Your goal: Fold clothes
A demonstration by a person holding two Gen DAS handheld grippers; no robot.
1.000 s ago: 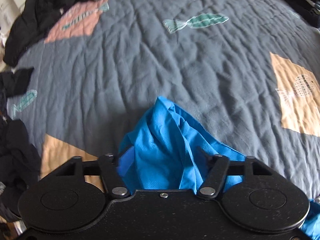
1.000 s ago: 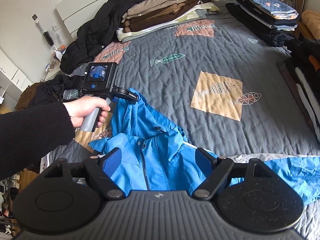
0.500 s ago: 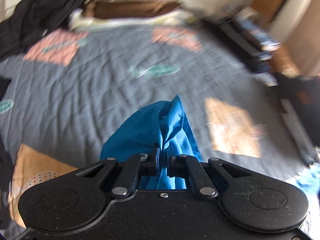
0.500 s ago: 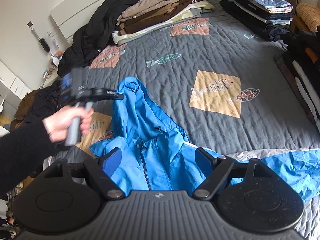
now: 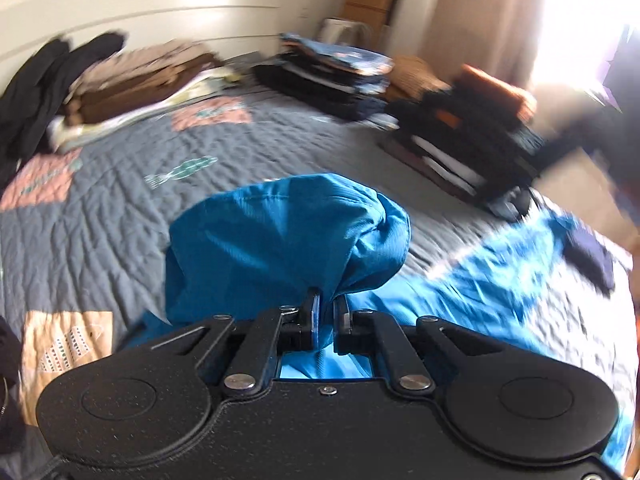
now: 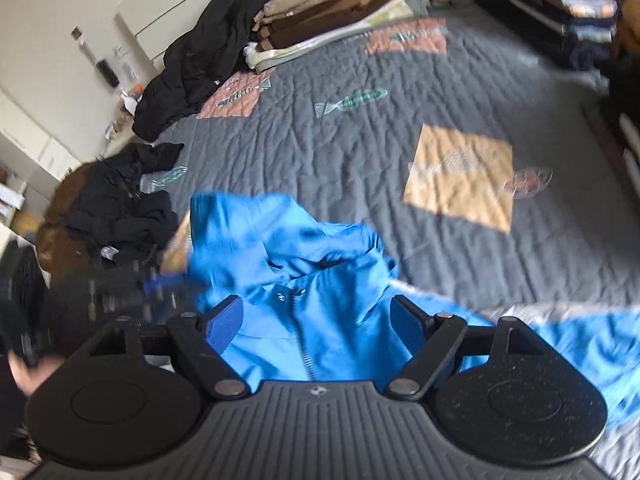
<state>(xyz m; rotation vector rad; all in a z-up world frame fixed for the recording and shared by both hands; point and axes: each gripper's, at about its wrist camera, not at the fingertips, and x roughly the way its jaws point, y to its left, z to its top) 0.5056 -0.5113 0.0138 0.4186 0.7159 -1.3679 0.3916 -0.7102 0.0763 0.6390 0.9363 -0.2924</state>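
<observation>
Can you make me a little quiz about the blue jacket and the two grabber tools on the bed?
1. True or false: the left tool is pinching the blue jacket.
2. The right tool is: A) shut on the zip, B) open above the jacket's collar, C) holding a black coat.
3. What picture is stitched on the grey quilt, in its patches and between them?

Key:
1. True. Its jaws are shut on a bunched fold of blue cloth.
2. B. Its blue pads stand wide apart with nothing clamped between them.
3. Fish, like the green fish near the middle of the bed.
</observation>
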